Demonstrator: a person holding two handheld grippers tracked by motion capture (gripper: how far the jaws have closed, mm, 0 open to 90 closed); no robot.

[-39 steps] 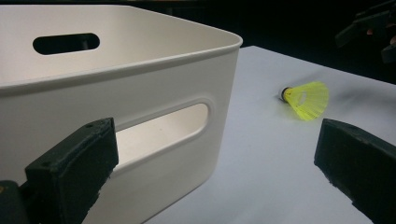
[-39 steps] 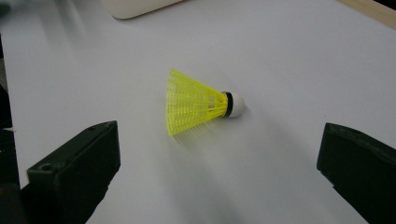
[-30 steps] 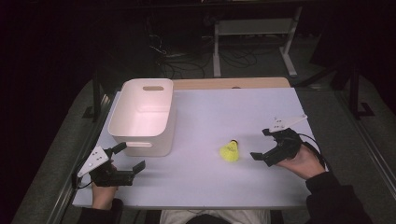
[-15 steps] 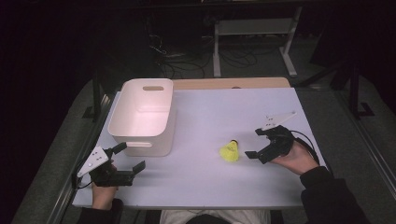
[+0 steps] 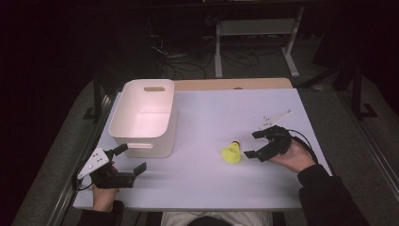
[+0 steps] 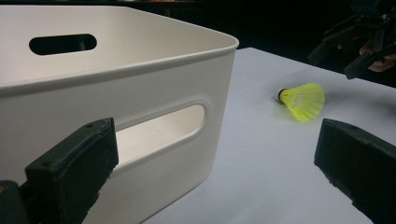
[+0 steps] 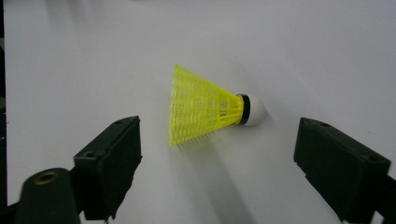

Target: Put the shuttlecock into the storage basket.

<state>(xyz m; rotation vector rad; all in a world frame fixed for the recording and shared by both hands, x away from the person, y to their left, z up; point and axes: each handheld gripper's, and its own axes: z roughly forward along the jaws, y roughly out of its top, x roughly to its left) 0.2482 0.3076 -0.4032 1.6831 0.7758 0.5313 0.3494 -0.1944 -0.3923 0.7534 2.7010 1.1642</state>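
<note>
Dark floor, loose cables and a metal frame lie beyond the far edge of your white tabletop (image 5: 202, 117), which is brightly lit against the black room. On it, toward the far left, sits a white bin (image 5: 145, 117) with handle slots cut in its walls; it looks empty from above. A yellow shuttlecock (image 5: 231, 152) lies on its side right of centre, well apart from the bin.

Your right gripper (image 5: 256, 143) sits just right of the shuttlecock, its jaws spread wide and holding nothing. In the right gripper view the shuttlecock (image 7: 212, 106) lies crosswise between the two open jaws but ahead of them, skirt toward the left jaw, white cork toward the right.

Your left gripper (image 5: 131, 160) rests near the left front corner, just in front of the bin's near wall, jaws likewise spread and empty. In the left gripper view the bin (image 6: 140, 93) fills the left side and the shuttlecock (image 6: 303, 100) shows farther off.

Expect the shuttlecock to weigh almost nothing and to roll or skid at a nudge. Its mesh skirt looks thin and springy, so a hard squeeze there would likely buckle it. The firmer hold is probably at the cork and the black band beside it, or lightly across the narrow end of the skirt. Close gently.
</note>
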